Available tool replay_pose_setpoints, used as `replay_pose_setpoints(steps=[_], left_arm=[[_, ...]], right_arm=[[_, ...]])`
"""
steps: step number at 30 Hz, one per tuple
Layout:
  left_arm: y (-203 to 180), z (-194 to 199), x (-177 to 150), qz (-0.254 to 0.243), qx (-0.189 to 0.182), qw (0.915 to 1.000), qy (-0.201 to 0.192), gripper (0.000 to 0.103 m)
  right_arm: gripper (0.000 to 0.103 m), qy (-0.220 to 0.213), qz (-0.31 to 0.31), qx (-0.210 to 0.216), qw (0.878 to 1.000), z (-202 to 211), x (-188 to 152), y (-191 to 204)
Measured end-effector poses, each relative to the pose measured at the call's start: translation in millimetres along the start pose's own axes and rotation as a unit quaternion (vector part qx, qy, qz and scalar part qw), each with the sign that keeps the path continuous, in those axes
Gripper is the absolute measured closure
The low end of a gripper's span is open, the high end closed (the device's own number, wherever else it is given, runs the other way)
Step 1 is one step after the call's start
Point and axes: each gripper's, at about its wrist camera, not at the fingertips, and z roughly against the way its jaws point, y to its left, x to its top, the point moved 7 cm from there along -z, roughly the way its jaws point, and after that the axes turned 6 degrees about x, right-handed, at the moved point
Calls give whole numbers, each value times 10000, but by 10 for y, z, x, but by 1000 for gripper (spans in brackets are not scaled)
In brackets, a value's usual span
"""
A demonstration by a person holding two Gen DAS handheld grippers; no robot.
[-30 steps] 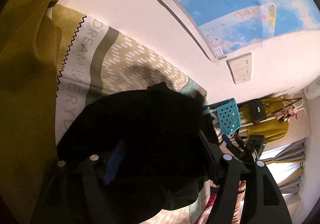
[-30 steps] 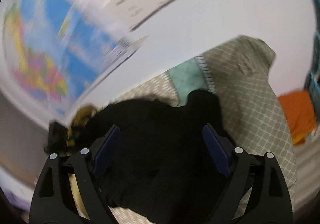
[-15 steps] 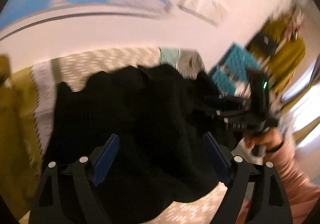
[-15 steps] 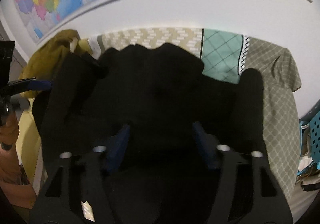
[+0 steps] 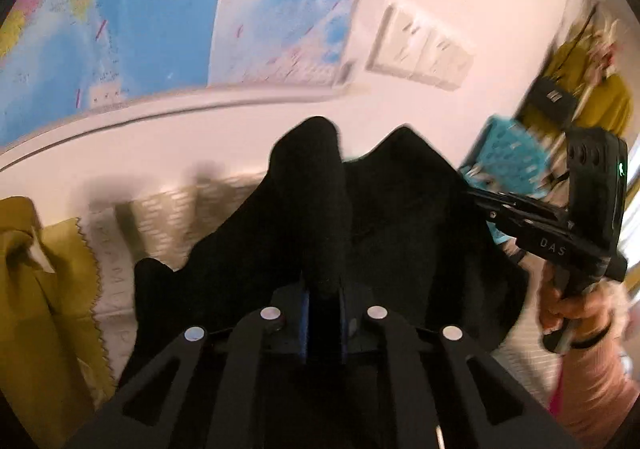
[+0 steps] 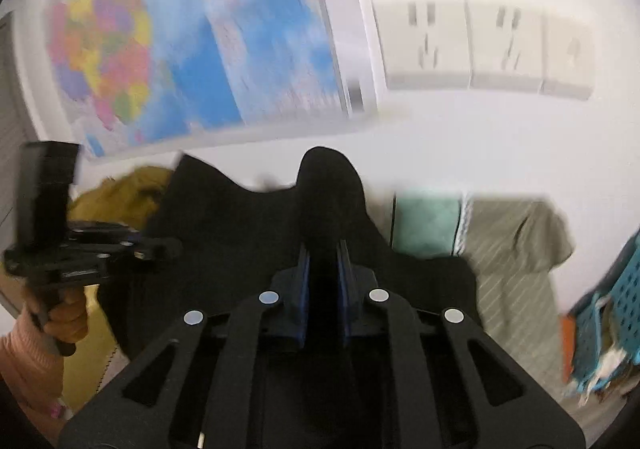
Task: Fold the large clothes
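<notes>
Black garment [image 5: 400, 233] edges (both pinched)

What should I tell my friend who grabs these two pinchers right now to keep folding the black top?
Left gripper: its jaws have just closed and pinch a fold of the black garment.
Right gripper: its jaws have just closed too, pinching another fold of the same garment.
The garment hangs stretched between the two grippers, above the patterned bedding, with a mustard cloth to one side.
Done: both grips are taken.
Left: no finished fold shows yet, so the folding probably remains. Keep both grippers shut so the cloth does not slip.
</notes>
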Motion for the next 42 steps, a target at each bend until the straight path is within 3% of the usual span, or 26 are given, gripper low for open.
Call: replay_pose_setpoints(steps=[3, 4, 6, 8, 10, 11, 13, 17, 22, 24, 25, 26, 29, 32, 34, 36, 39, 42], left_arm=[[141, -457, -237, 7, 390, 9971, 656, 84], [208, -582, -334, 58, 499, 9951, 856, 78], [261, -651, -425, 132, 489, 9939, 979, 68], [318, -602, -422, 243, 520, 9944, 884, 57], [356, -445, -383, 243, 581, 9959, 648, 49], [376, -352, -375, 249, 623, 9964, 520, 47], [354, -138, -403, 212, 624, 9973, 315, 46], [411, 238, -620, 21, 884, 9961, -45, 35], [548, 375, -1028, 159, 895, 9958, 88, 35], [587, 338, -1181, 288, 831, 9959, 196, 35], [609, 318, -1219, 290, 873, 9956, 193, 35], [576, 300, -1257, 284, 893, 9954, 187, 35], [596, 263, -1276, 332, 953, 9947, 221, 35], [671, 223, -1327, 386, 992, 9938, 318, 36], [735, 168, -1354, 540, 976, 9930, 377, 36], [784, 149, -1374, 689, 924, 9925, 394, 37], [731, 211, -1381, 538, 1015, 9928, 330, 37], [639, 378, -1395, 225, 1164, 9928, 190, 37]], right_arm=[[77, 740, -288, -97, 9968, -448, -238, -168], [69, 979, -354, -149, 9945, -536, -330, -201], [55, 947, -420, -114, 9946, -476, -384, -218], [34, 619, -427, -85, 9971, -218, -347, -229], [33, 244, -386, -20, 9990, 130, -320, -241], [26, 55, -415, 17, 9991, 336, -331, -270], [22, -154, -474, -51, 9987, 652, -444, -348], [13, -5, -794, -150, 9967, 976, -969, -533], [12, 243, -1353, 39, 9905, 834, -1512, -674], [25, 112, -1407, 188, 9898, 769, -1561, -653], [54, 68, -1247, 279, 9918, 725, -1524, -592], [73, 80, -1059, 351, 9937, 704, -1461, -513], [89, -170, -748, 111, 9970, 908, -1207, -431], [97, -749, -634, -164, 9950, 1345, -896, -461], [101, -965, -806, -590, 9903, 1511, -846, -706], [101, -630, -1284, -369, 9890, 1337, -1020, -948], [101, -144, -1584, -399, 9865, 1032, -1285, -1029], [93, -301, -1785, -447, 9825, 1064, -1306, -1029]])
